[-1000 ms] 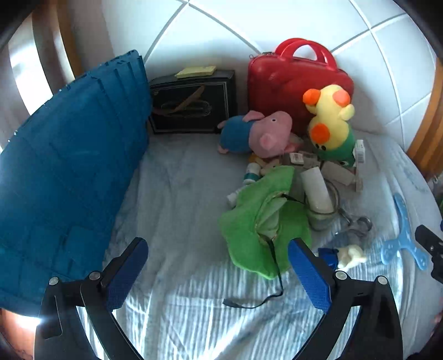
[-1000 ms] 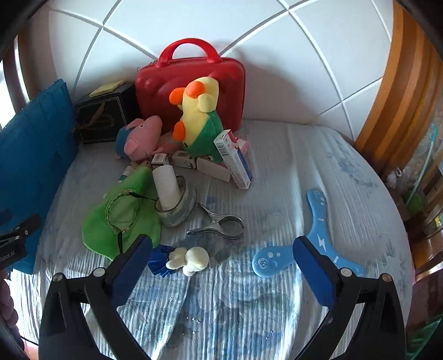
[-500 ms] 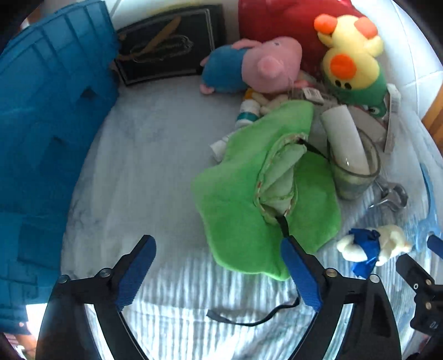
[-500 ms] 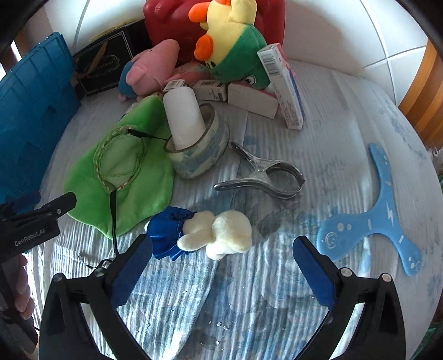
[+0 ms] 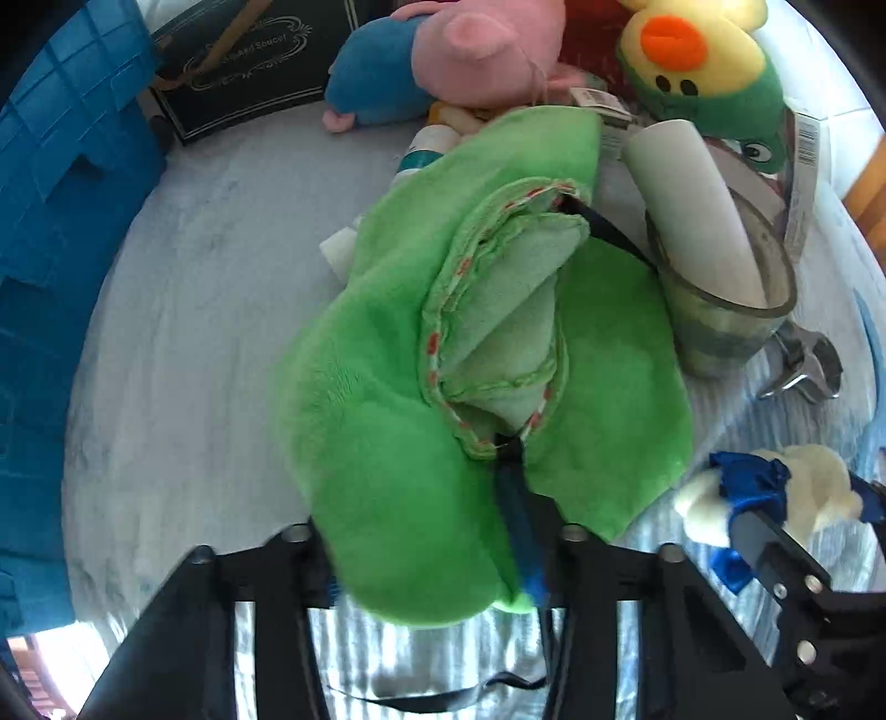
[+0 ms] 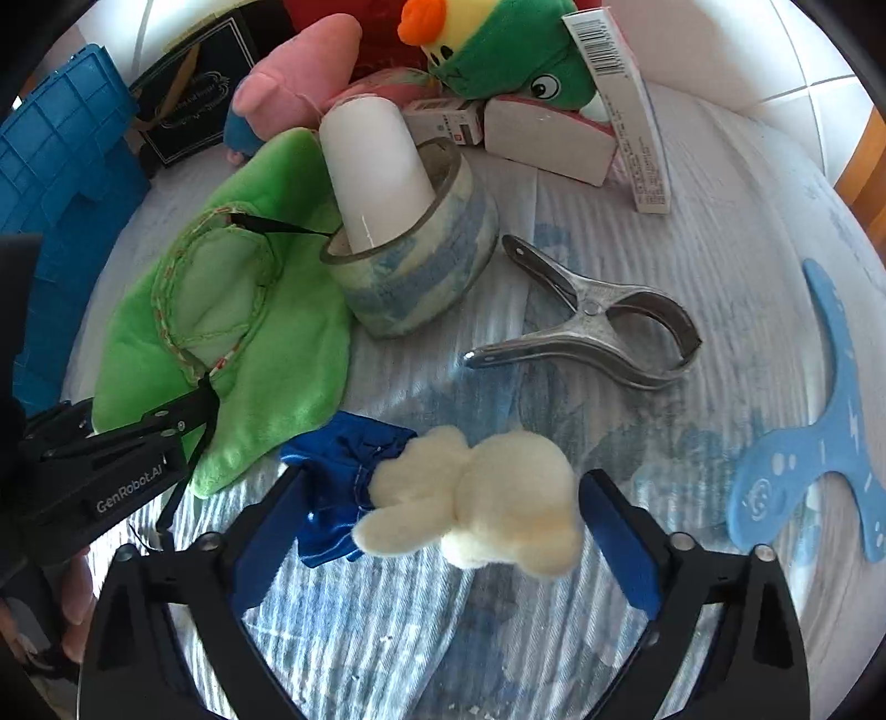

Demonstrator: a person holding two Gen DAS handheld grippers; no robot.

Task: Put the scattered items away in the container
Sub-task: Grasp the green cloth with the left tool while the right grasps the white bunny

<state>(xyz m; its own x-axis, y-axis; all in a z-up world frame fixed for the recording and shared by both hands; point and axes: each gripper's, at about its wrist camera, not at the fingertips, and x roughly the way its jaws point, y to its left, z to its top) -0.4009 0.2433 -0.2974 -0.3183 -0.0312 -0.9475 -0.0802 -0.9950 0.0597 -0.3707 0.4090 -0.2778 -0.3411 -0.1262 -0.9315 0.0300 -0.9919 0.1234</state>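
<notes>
A striped sheet point(image 6: 637, 232) under white wall tiles point(image 6: 775, 50) carries the clutter, with the blue crate point(image 5: 50, 232) at the frames' left edge. Pointing steeply down, the left gripper point(image 5: 432, 548) is closing on the green cloth point(image 5: 387, 454) at lower centre. The right gripper point(image 6: 437, 531) is closing with its fingers still apart around the cream plush point(image 6: 498, 498), low in its view.

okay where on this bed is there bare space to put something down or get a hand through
Bare sheet lies between the blue crate and the green cloth, and between the metal clip and the blue boomerang. It is crowded at the back, around the tape roll, boxes and plush toys.
</notes>
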